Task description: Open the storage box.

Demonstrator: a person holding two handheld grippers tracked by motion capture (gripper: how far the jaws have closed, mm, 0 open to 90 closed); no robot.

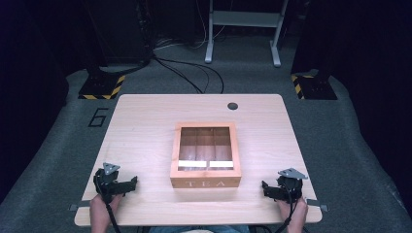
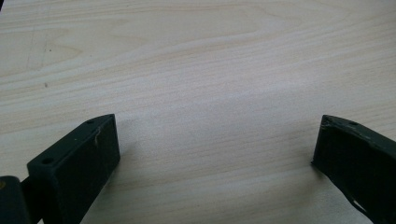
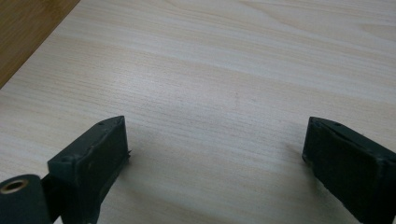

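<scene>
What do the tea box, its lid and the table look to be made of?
Tea box: looks like warm-toned, smooth wood, with TEA lettered on its front. Lid pane: clear glass or plastic, since dividers show through and it reflects light. Table: pale wood grain, matte, possibly laminate.

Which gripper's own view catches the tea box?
The right gripper: the tea box's brown wooden side fills the top left corner of its view. The left gripper has bare table ahead of its open jaws.
</scene>
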